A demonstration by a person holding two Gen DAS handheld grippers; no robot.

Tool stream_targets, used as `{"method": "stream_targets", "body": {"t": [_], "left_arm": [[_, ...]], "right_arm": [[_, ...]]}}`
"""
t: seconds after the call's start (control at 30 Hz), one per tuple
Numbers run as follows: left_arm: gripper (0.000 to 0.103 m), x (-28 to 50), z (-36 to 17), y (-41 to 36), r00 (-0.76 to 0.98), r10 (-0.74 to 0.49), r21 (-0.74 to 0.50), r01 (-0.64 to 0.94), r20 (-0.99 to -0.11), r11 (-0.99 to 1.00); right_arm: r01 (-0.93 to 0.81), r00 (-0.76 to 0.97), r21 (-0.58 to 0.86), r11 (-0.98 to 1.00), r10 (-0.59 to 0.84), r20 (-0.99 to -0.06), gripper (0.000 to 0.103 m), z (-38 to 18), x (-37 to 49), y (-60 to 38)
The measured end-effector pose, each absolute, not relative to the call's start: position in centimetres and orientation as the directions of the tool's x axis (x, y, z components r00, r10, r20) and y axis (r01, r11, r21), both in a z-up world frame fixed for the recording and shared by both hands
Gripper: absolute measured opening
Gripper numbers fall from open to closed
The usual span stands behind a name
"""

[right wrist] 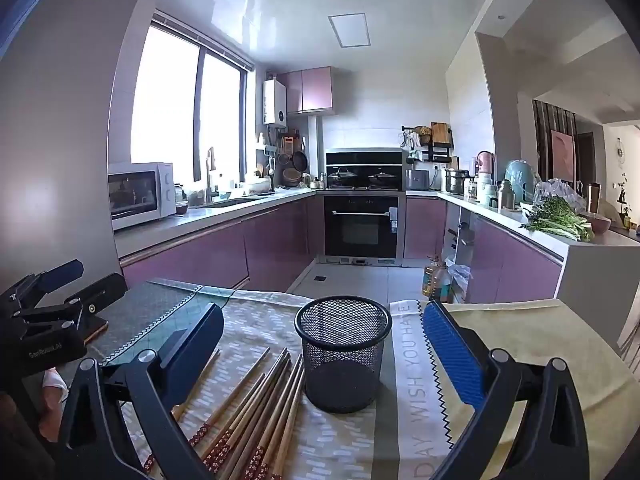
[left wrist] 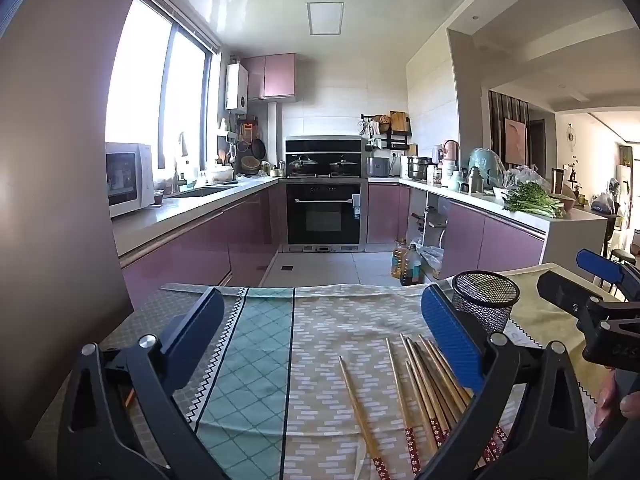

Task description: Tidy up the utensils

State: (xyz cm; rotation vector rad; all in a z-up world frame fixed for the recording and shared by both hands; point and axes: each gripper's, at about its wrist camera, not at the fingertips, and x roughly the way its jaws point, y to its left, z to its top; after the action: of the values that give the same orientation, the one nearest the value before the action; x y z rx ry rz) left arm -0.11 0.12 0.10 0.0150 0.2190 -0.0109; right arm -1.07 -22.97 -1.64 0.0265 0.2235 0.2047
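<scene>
Your table's patterned cloth [right wrist: 416, 392] carries a mesh cup [right wrist: 343, 354] standing upright, with loose chopsticks [right wrist: 256, 408] fanned just left of it.

left hand-held gripper [left wrist: 320, 332] & right hand-held gripper [right wrist: 324, 344]: jaws wide apart, empty, tilted slightly down.

Home kitchen: pink cabinets [left wrist: 192, 240], built-in oven [left wrist: 326, 216], microwave [left wrist: 128, 178], sink [right wrist: 236, 202], pots [left wrist: 418, 166] on counters.

Wooden chopsticks [right wrist: 256, 408] with red patterned ends lie flat in a loose bundle on the cloth, one stray [left wrist: 360, 412] lying apart to their left. Just right of them stands an upright, empty black mesh cup [right wrist: 343, 354].
</scene>
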Motion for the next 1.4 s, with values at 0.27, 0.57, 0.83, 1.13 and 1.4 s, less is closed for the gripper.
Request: {"method": "stream_targets", "body": {"t": [0.27, 0.57, 0.83, 1.13, 1.4], "left_arm": [[0.097, -1.1, 1.1, 0.6, 0.981, -0.024, 0.004, 0.026, -0.194, 1.000], [0.097, -0.7, 0.2, -0.2, 0.980, -0.032, 0.011, 0.034, -0.198, 0.999], [0.097, -0.7, 0.1, -0.2, 0.980, -0.037, 0.010, 0.039, -0.194, 0.999], [0.097, -0.9, 0.1, -0.2, 0.982, -0.036, 0.009, 0.038, -0.187, 0.999], [0.097, -1.1, 0.1, -0.2, 0.982, -0.033, 0.007, 0.035, -0.186, 0.999]], "right_arm": [[-0.209, 0.952, 0.049, 0.977, 0.214, -0.219, 0.097, -1.5, -1.0, -22.8], [-0.201, 0.955, 0.044, 0.979, 0.206, -0.212, 0.097, -1.3, -1.3, -22.8], [-0.193, 0.958, 0.051, 0.980, 0.199, -0.205, 0.097, -1.4, -1.5, -22.8], [-0.192, 0.958, 0.056, 0.980, 0.200, -0.207, 0.097, -1.5, -1.6, -22.9], [-0.187, 0.961, 0.058, 0.981, 0.195, -0.198, 0.097, -1.5, -1.6, -23.0]]}}
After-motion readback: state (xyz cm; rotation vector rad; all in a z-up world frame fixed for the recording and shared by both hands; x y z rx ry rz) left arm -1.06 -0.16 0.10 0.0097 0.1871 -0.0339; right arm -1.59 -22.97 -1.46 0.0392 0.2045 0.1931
